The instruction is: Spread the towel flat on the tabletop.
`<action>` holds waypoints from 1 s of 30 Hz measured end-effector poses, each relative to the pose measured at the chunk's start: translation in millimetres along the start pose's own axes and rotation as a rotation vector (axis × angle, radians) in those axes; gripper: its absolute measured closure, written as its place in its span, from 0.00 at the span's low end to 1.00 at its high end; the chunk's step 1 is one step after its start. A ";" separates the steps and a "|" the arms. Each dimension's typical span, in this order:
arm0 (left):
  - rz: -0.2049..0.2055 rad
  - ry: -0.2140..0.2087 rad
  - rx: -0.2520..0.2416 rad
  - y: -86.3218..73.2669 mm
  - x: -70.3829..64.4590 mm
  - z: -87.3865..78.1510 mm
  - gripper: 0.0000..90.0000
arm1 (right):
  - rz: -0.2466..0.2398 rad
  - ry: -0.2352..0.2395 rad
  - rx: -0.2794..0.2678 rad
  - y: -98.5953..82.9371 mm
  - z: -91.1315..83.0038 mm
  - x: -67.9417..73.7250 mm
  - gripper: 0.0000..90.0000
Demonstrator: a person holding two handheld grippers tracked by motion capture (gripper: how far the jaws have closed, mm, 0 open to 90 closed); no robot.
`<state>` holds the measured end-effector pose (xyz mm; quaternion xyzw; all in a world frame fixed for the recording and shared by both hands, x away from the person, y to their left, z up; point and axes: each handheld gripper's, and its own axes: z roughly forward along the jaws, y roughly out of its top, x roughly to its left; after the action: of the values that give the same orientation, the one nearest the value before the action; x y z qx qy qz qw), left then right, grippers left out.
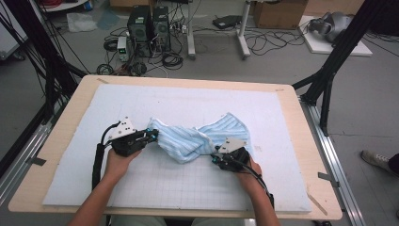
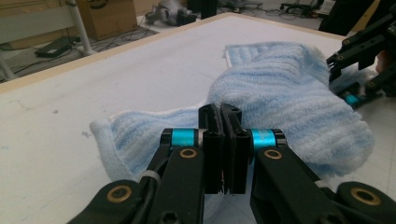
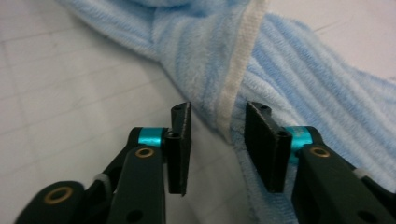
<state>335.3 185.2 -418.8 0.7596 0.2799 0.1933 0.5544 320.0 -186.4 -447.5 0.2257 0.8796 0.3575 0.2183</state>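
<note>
The left gripper [image 2: 223,116] is pressed together beside the towel [image 1: 197,139]; the right gripper [image 3: 218,128], spread, straddles its hem. Next move: likely closing on it.

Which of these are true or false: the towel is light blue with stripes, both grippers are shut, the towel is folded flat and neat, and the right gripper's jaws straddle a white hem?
1. The towel is light blue with stripes. True.
2. Both grippers are shut. False: the left gripper has its jaws pressed together, but the right gripper has its jaws apart.
3. The towel is folded flat and neat. False: it lies bunched and twisted on the white mat.
4. The right gripper's jaws straddle a white hem. True.
</note>
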 end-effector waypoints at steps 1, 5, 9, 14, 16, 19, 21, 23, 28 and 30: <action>-0.005 0.002 -0.002 -0.7 1.0 -1.4 0.97 | -0.009 -0.023 0.010 1.7 1.4 -0.8 0.88; -0.018 0.023 -0.007 -4.5 6.2 -10.2 0.97 | 0.020 0.045 -0.011 3.6 -1.8 -7.6 0.98; -0.032 0.043 0.000 -11.1 12.7 -20.3 0.97 | 0.046 0.115 -0.060 7.6 -14.5 -14.5 0.98; -0.036 0.065 0.010 -16.3 15.2 -24.5 0.97 | 0.038 0.083 -0.057 28.9 -17.5 -38.1 0.98; -0.039 0.077 0.014 -17.0 16.3 -24.6 0.97 | 0.028 0.056 -0.040 40.6 -13.0 -48.7 0.98; -0.042 0.091 0.018 -17.8 18.5 -24.5 0.97 | 0.015 0.012 -0.010 57.9 -2.3 -66.3 0.98; -0.047 0.097 0.018 -18.0 18.7 -24.3 0.97 | 0.017 -0.007 0.017 68.3 7.7 -76.9 0.98; -0.042 0.104 0.022 -18.2 19.0 -24.0 0.97 | 0.016 -0.011 0.042 75.9 17.9 -84.8 0.98; -0.053 0.125 0.030 -19.8 22.1 -22.7 0.97 | 0.019 -0.018 0.078 89.9 45.3 -97.2 0.98; -0.058 0.131 0.038 -20.4 23.0 -22.7 0.97 | 0.029 -0.019 0.089 92.8 55.2 -100.5 0.98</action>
<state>335.0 221.2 -431.5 0.7472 0.3411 0.2212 0.5257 453.1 -153.0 -393.5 0.2514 0.8890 0.3191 0.2111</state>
